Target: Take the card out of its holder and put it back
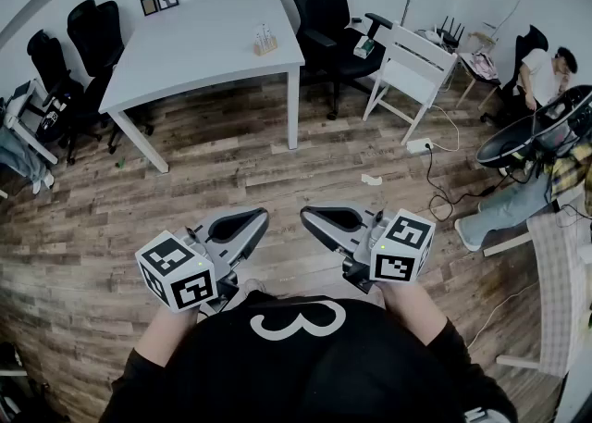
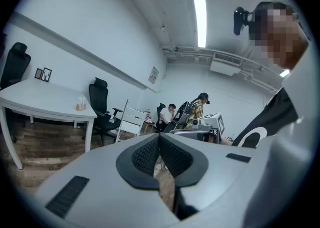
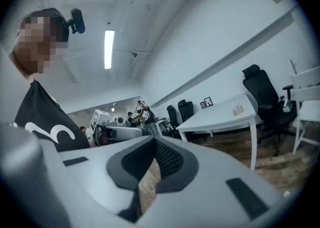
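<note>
The card holder (image 1: 265, 41), a small wooden stand with pale cards upright in it, sits near the right edge of the white table (image 1: 194, 46) far across the room. It shows small in the left gripper view (image 2: 80, 105) and in the right gripper view (image 3: 238, 108). Both grippers are held close to my chest, tips pointing toward each other over the wood floor. My left gripper (image 1: 262, 217) (image 2: 160, 139) is shut with nothing between its pads. My right gripper (image 1: 305, 215) (image 3: 154, 142) also has its tips together and holds nothing.
Black office chairs (image 1: 319, 5) stand round the table, and a white wooden chair (image 1: 412, 65) is to its right. Two small picture frames (image 1: 159, 0) rest at the table's back. Cables and a power strip (image 1: 418, 145) lie on the floor. A seated person (image 1: 546, 69) and a fan (image 1: 541, 130) are at the right.
</note>
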`<state>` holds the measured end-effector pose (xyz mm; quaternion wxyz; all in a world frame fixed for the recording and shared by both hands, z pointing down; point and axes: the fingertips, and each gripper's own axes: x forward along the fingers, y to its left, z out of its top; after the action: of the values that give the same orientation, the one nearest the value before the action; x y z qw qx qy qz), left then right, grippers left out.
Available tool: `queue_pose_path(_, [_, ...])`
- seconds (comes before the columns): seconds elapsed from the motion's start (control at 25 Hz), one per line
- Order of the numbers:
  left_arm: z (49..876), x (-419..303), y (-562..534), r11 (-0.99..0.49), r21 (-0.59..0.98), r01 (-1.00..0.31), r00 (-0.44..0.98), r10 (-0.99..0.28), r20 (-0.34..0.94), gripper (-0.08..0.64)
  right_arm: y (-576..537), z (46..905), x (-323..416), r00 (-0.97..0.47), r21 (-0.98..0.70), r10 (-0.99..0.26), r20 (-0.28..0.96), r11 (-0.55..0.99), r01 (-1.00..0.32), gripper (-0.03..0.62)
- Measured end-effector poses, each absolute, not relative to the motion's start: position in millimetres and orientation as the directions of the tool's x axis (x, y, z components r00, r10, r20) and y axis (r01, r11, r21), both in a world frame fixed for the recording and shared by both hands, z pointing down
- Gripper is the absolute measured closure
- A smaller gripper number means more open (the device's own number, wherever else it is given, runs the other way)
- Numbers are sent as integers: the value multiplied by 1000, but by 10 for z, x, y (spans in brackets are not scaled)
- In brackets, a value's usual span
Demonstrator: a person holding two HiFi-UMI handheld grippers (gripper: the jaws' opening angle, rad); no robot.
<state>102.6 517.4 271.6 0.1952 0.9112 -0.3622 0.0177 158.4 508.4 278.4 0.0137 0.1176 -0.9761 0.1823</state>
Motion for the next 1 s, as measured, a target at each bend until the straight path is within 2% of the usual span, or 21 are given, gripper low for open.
queue_pose_path(0.44, [2669, 1235, 5221, -680, 336, -652, 749, -646, 148, 546, 5176, 2673, 1752, -972, -333, -229, 44, 914, -231, 584])
queue_pose_path(1.0, [2693, 1587, 4858, -784, 355, -509, 856, -505, 112, 546, 4862, 2772, 1985, -933, -338, -357, 43, 874, -350, 584])
